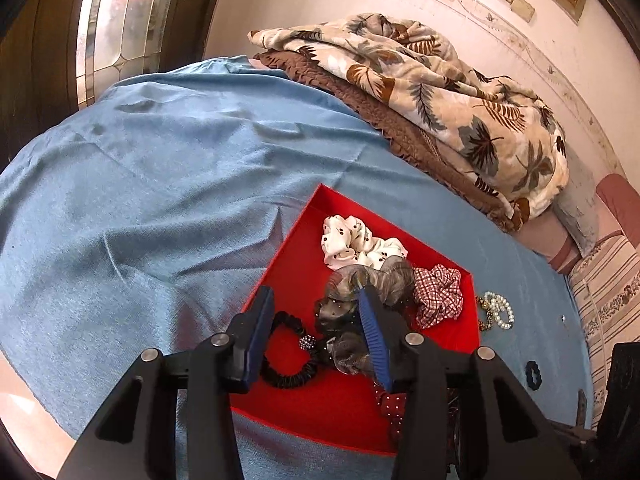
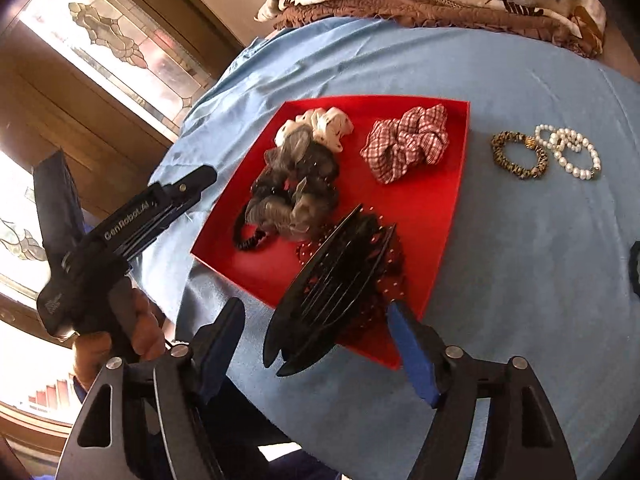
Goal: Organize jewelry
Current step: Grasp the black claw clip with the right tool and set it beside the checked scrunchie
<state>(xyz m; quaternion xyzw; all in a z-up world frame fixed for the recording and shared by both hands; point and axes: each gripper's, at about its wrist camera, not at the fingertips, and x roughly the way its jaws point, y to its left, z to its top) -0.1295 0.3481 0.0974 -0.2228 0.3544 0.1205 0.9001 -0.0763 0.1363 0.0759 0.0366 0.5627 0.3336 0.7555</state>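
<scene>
A red tray (image 1: pixel 296 240) (image 2: pixel 440 208) lies on a blue cloth. It holds a white dotted scrunchie (image 1: pixel 352 240) (image 2: pixel 328 124), a grey scrunchie (image 1: pixel 360 300) (image 2: pixel 296 184), a red checked scrunchie (image 1: pixel 438 294) (image 2: pixel 408 144), a black hair tie (image 1: pixel 286 360) (image 2: pixel 246 236) and a dark red dotted scrunchie (image 2: pixel 384 280). A pearl bracelet (image 2: pixel 572 152) (image 1: pixel 502 310) and a gold-black bracelet (image 2: pixel 518 154) lie right of the tray. My left gripper (image 1: pixel 316 300) is open over the tray. My right gripper (image 2: pixel 316 312) is open; a black hair claw (image 2: pixel 332 292) sits between its fingers at the tray's near edge.
A folded floral blanket (image 1: pixel 440 100) on brown bedding (image 1: pixel 380 120) lies at the far side. A small black tie (image 1: pixel 533 375) rests on the cloth at the right. A stained-glass window (image 2: pixel 120 48) stands at the left. Striped cushions (image 1: pixel 608 288) are at the far right.
</scene>
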